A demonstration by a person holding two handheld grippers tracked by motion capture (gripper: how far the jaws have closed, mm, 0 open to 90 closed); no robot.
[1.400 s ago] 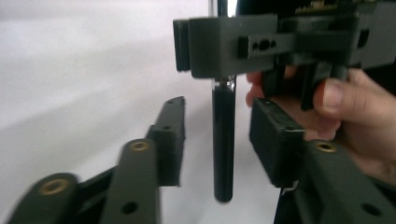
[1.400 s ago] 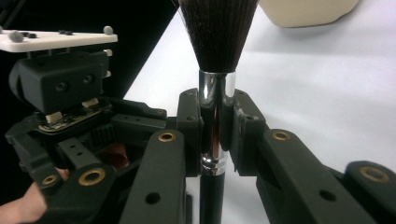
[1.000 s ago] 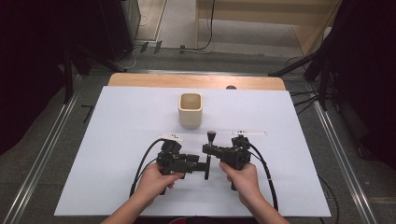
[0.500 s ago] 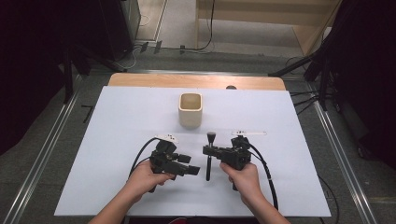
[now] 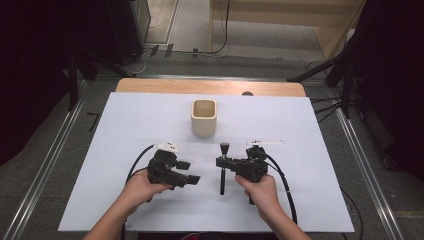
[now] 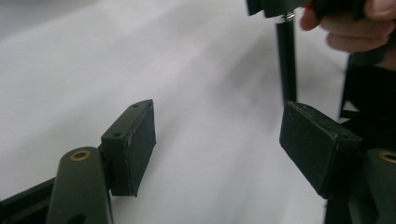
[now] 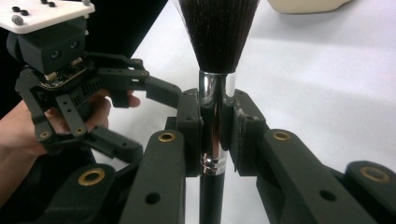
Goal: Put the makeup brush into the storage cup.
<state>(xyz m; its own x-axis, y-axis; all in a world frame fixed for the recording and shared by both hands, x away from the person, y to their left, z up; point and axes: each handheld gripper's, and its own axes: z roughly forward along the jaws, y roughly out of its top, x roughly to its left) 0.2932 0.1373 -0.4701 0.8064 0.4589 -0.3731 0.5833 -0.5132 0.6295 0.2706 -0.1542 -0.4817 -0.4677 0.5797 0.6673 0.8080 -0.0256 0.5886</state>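
A black makeup brush [image 5: 222, 184] with a chrome ferrule [image 7: 215, 100] stands off the white table sheet, bristles [image 7: 217, 32] toward the far side. My right gripper [image 5: 223, 162] is shut on the ferrule, its jaws pointing left. My left gripper [image 5: 195, 179] sits a short way left of the brush, jaws pointing right. Its pads [image 6: 131, 140] stand apart with nothing between them; they have just been opening. In the left gripper view the brush handle [image 6: 286, 65] shows beyond the right pad. The left gripper [image 7: 70, 70] also shows in the right gripper view, at the left.
A cream square cup [image 5: 204, 117] stands upright on the white sheet [image 5: 125, 130], just beyond the two grippers. A wooden table edge [image 5: 210, 87] runs along the back. Metal rails and dark equipment flank the table on both sides.
My left gripper has drawn back to the left, away from the brush handle, with its jaws now wider. The right gripper and the brush have kept still.
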